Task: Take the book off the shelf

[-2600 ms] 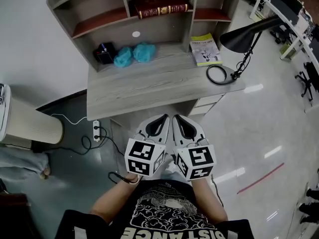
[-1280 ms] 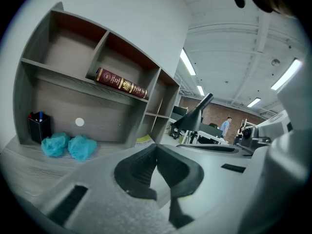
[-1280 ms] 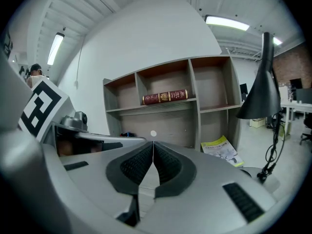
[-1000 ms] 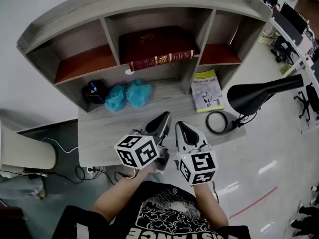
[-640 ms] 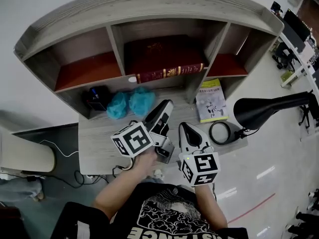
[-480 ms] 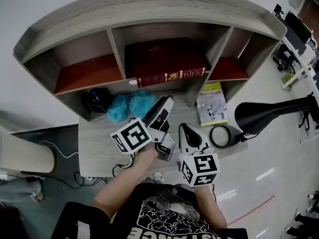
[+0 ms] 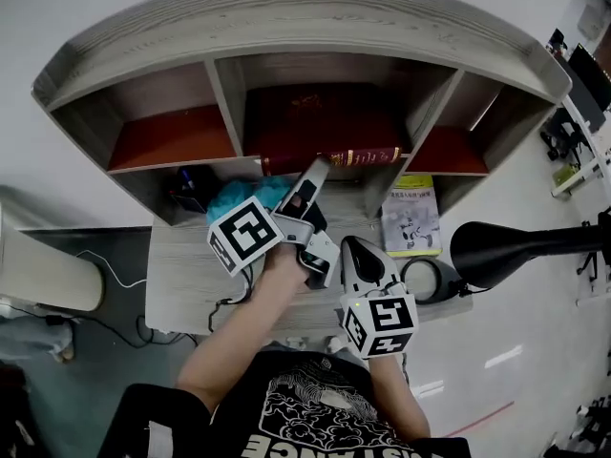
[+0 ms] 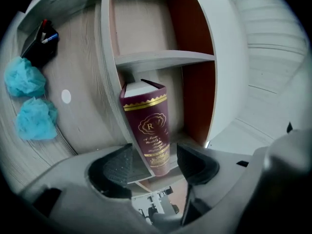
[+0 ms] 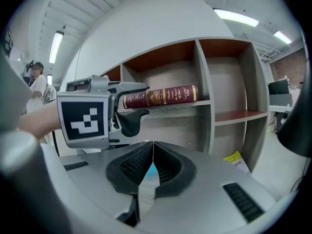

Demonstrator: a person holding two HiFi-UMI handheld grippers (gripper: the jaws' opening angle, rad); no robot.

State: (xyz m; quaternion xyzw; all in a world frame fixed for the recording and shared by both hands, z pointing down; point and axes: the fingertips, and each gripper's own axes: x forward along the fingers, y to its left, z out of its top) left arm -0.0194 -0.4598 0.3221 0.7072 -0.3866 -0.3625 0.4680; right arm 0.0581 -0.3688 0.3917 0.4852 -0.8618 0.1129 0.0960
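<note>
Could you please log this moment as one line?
left tongs: opening around maroon book on shelf | right tongs: shut, empty

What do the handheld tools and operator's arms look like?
Left tool and right tool match: grey-white shells tapering to two jaws with black ribbed pads, each carrying a white cube with black square markers. Left jaws are opening, book between them. Arms bare; black T-shirt, white print.

Grey wood-grain bench (image 7: 179, 277) stands against a plain white wall (image 7: 95, 8). It carries a shelf (image 7: 286, 17) in matching finish, with reddish-brown boards. Black desk lamp (image 7: 520, 246) at the bench's right end. Floor (image 7: 535, 380) grey, glossy, reflective. Ceiling strip lights (image 9: 55, 47) lit.
</note>
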